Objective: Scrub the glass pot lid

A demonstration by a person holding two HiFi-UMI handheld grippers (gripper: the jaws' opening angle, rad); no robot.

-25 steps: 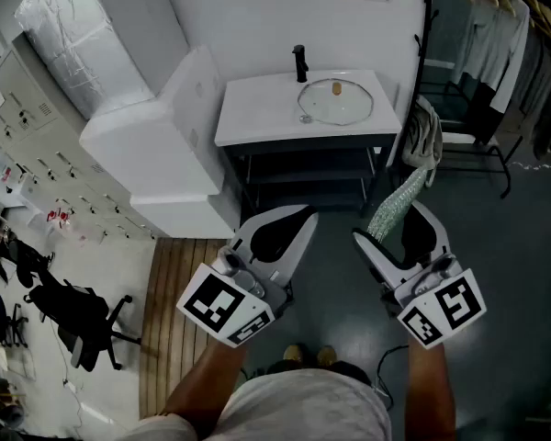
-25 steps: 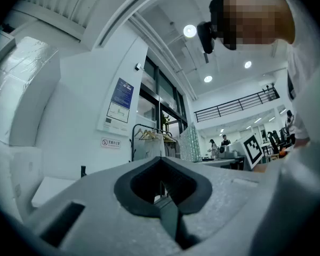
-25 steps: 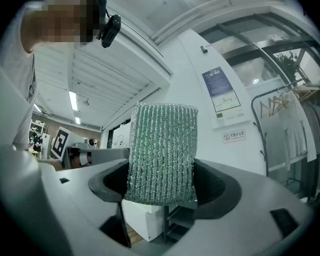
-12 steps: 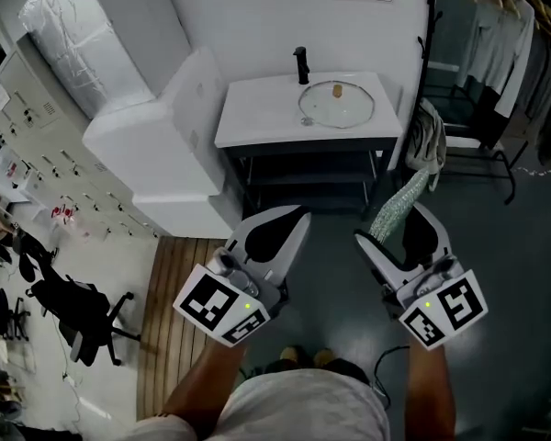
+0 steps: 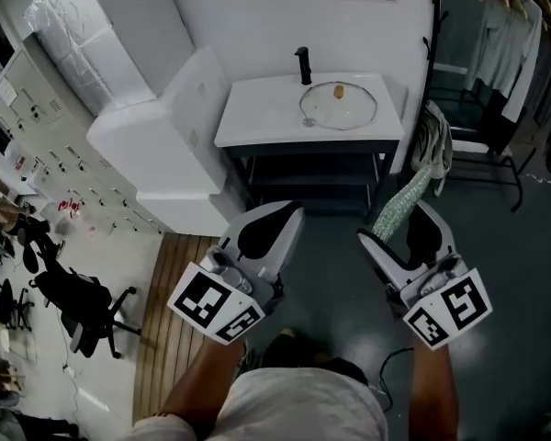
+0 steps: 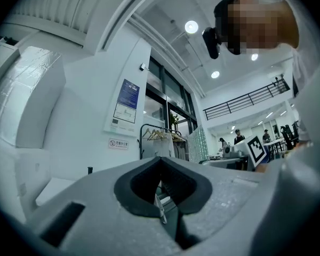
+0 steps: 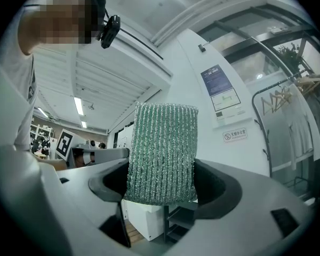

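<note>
The glass pot lid [image 5: 339, 105], clear with a wooden knob, lies in the white sink [image 5: 257, 108] far ahead in the head view. My left gripper [image 5: 292, 213] is shut and holds nothing; in the left gripper view its jaws [image 6: 161, 161] meet at the tips. My right gripper [image 5: 392, 224] is shut on a green mesh scrubbing cloth [image 5: 399, 202], which stands up between the jaws as a ribbed green pad [image 7: 161, 151] in the right gripper view. Both grippers hang well short of the sink, over the dark floor.
A black faucet [image 5: 303, 63] stands at the sink's back. A large white appliance [image 5: 156, 145] sits left of the sink stand. A towel [image 5: 435, 138] hangs on a black rack [image 5: 482, 154] at right. Wooden slats [image 5: 170, 320] lie on the floor at left, beside an office chair [image 5: 69, 301].
Both grippers and the view have drifted slightly forward toward the sink. The jaws are unchanged and the cloth stays held.
</note>
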